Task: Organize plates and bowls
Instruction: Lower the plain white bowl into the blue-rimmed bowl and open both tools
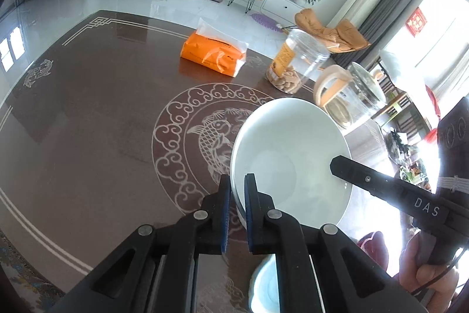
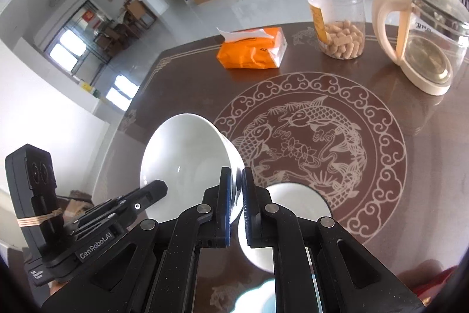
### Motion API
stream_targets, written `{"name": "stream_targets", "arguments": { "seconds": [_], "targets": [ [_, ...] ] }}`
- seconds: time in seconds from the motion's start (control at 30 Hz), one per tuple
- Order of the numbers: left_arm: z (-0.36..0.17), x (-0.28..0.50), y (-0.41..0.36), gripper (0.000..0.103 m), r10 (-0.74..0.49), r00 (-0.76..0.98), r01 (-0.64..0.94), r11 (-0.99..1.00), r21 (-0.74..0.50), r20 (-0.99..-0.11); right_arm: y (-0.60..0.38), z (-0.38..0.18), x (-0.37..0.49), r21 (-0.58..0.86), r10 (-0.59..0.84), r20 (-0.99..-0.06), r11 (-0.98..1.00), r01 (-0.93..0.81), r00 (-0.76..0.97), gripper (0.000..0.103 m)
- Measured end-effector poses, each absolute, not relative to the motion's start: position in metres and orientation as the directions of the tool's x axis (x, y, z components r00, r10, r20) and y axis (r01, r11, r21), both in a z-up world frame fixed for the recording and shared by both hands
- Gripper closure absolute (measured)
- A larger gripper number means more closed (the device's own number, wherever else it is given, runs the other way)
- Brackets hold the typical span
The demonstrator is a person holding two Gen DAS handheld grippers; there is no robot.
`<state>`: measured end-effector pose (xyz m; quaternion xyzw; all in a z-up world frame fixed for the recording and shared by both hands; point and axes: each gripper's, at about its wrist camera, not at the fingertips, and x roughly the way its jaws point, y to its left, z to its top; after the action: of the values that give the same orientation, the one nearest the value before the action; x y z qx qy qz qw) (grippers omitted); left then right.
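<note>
Pinching the rim of the white bowl (image 1: 287,143) with the left gripper (image 1: 237,181), jaws drawn narrow, one blue pad outside the wall and one inside. Same again on the other side with the right gripper (image 2: 236,175): jaws narrow, clamped over the bowl's right rim. Two grips on one bowl, then. Held tilted, mouth turned up and toward the left, clear of the table (image 1: 88,107) and over the near part of the fish medallion.

Underneath, near and right of centre, a second white dish (image 2: 296,201) sitting on the tabletop, partly hidden behind the right gripper's fingers. Nearer yet, at the table's near edge, a pale blue dish (image 1: 263,286), only a sliver showing; hard to tell bowl from plate.

Far side: an orange tissue pack (image 1: 214,49), a clear snack jar (image 1: 293,63) to its right, a glass kettle (image 2: 425,28) farther right again. All well apart from the action.

Looks like mid-task. One bowl in the air, not yet set down; no finished stack to be seen. Probably left to do: lowering this bowl onto or into one of the dishes beneath, then gathering the rest. Worth watching the tilt on the way down, rim first being a likely clink.
</note>
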<state>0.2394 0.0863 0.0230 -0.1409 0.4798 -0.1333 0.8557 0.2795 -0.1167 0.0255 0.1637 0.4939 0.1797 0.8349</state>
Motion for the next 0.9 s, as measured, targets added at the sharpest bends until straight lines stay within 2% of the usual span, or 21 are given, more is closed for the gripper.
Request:
{"name": "stream_targets", "arguments": {
  "seconds": [0.2,0.4,0.63,0.9],
  "targets": [
    [0.015,0.171,0.054,0.094,-0.419,0.466,0.151,0.905,-0.397,-0.779,-0.149,0.032,0.204,0.440,0.437,-0.777,0.892,-0.105,0.453,0.093],
    [-0.023,0.134,0.025,0.094,-0.437,0.392,0.171,0.899,-0.403,-0.810,-0.177,0.004,0.153,0.414,0.387,-0.814,0.910,-0.035,0.432,0.093],
    [-0.068,0.121,0.005,0.094,-0.417,0.318,0.157,0.909,-0.387,-0.851,-0.200,-0.050,0.134,0.432,0.382,-0.844,0.900,0.056,0.377,0.093],
    [-0.081,0.122,-0.002,0.094,-0.392,0.300,0.160,0.919,-0.359,-0.870,-0.208,-0.076,0.130,0.435,0.386,-0.859,0.896,0.086,0.336,0.093]
  ]
}}
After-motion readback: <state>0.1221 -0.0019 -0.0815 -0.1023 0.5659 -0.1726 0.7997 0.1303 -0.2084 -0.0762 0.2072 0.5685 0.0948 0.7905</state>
